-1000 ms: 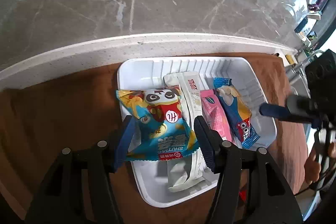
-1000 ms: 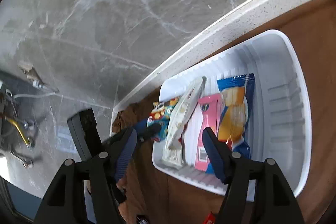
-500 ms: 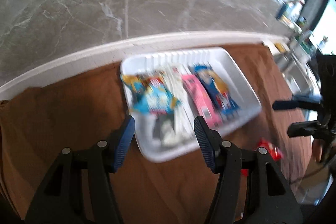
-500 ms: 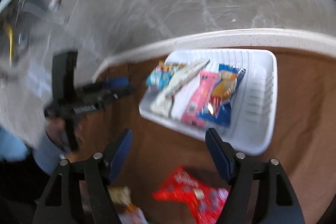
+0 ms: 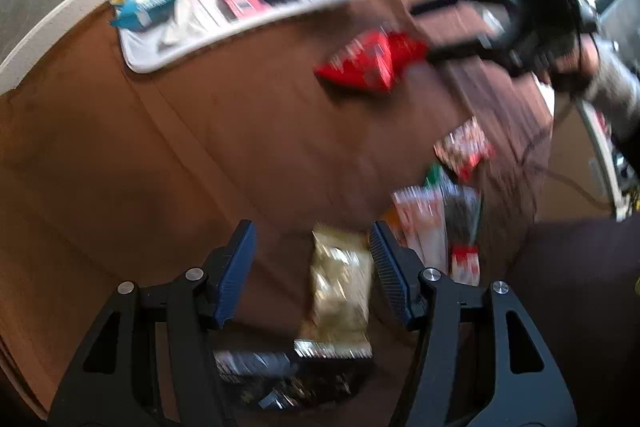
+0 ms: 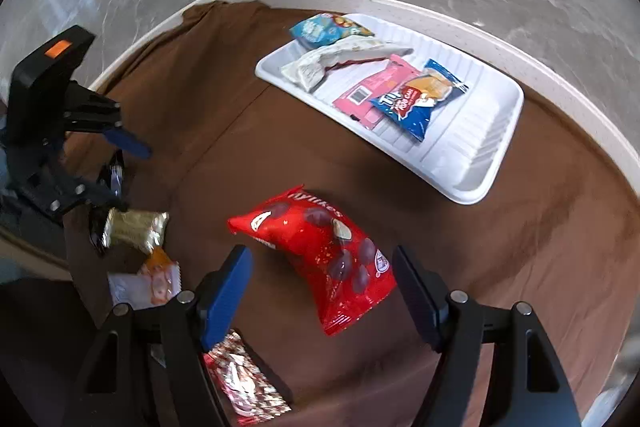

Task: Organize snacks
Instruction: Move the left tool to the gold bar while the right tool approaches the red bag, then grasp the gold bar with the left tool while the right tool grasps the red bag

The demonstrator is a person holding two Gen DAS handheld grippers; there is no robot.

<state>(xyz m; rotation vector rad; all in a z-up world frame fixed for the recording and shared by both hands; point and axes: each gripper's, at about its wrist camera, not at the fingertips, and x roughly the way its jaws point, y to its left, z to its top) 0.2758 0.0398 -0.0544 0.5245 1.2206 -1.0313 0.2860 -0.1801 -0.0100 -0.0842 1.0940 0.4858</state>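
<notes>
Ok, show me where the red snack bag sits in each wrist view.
Left wrist: red snack bag upper right of centre, on the brown cloth, blurred, right of the white tray.
Right wrist: red snack bag lower centre, between the right gripper's open fingers.
Shared landmark: the white tray, beyond the bag in both.

cloth (image 6: 248, 155): brown | tray (image 6: 496, 143): white | chocolate bag (image 6: 332, 255): red, dark ovals | wafer pack (image 6: 134, 227): gold | cake pack (image 6: 416, 99): blue, white lettering | gripper pads (image 6: 226, 293): blue
</notes>
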